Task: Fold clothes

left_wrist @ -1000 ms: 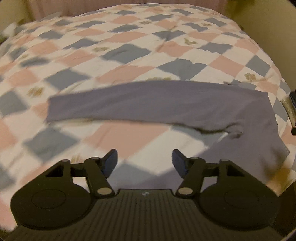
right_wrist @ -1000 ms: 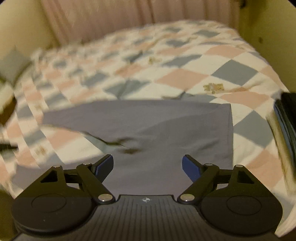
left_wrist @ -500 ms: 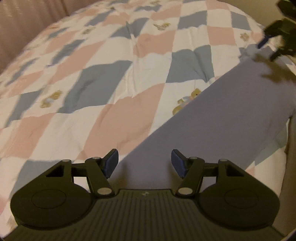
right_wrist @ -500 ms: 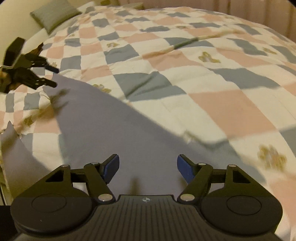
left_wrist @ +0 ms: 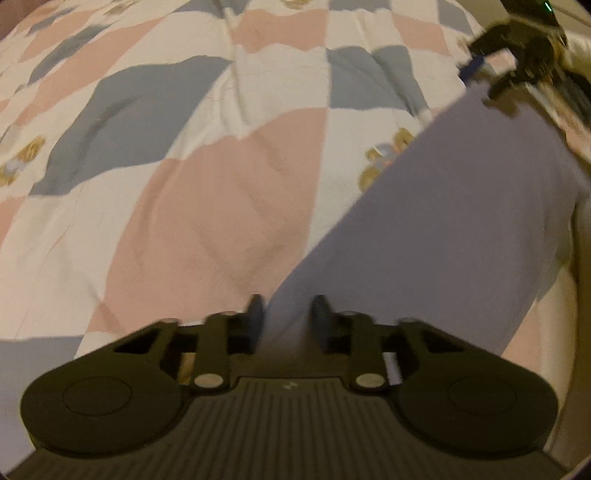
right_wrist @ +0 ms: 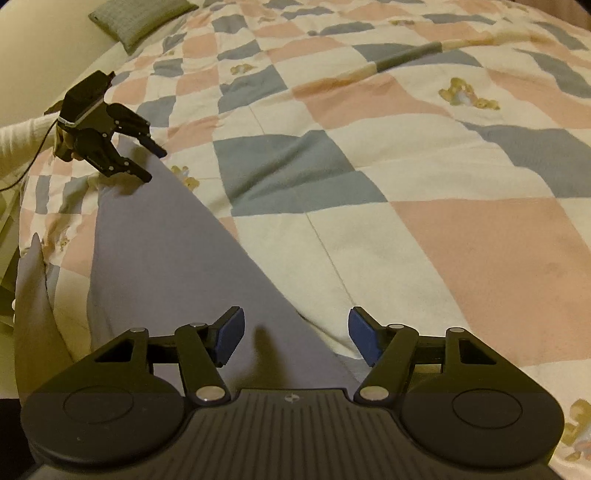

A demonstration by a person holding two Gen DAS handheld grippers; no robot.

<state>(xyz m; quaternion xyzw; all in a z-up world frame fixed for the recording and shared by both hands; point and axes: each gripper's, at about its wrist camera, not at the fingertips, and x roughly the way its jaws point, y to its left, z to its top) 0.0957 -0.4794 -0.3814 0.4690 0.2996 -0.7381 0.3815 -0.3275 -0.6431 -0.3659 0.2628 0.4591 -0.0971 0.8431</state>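
Lavender-grey garment (left_wrist: pixel 461 221) lies flat on the bed, on a checked quilt (left_wrist: pixel 207 221) of pink, blue-grey and cream squares with small bear prints. The cloth runs as a long band from one tool to the other, along the near edge of the bed.

Left tool (left_wrist: pixel 287 314): pointing steeply down at one end of the garment. Jaws have just been closing, and a narrow strip of the cloth edge sits between them. Left wrist view is blurred, so I cannot tell whether the pads actually pinch the cloth. In the right wrist view the same tool (right_wrist: pixel 149 162) appears far off at the upper left, its fingers at the far end of the band and still visibly apart; contact with the cloth cannot be judged there. A pale sleeve (right_wrist: pixel 22 138) and a thin cable lead away from it.

Right tool (right_wrist: pixel 293 334): released, blue pads (right_wrist: pixel 229 334) well apart, though its jaws have also just been closing somewhat. Garment edge runs diagonally between them; the left pad is over cloth, the right pad over bare quilt. Pads are not pressing on the cloth. In the left wrist view this tool (left_wrist: pixel 491 74) is a blurred dark shape at the upper right, at the far end of the band.

Grey-green pillow (right_wrist: pixel 140 16) sits at the far corner of the bed.
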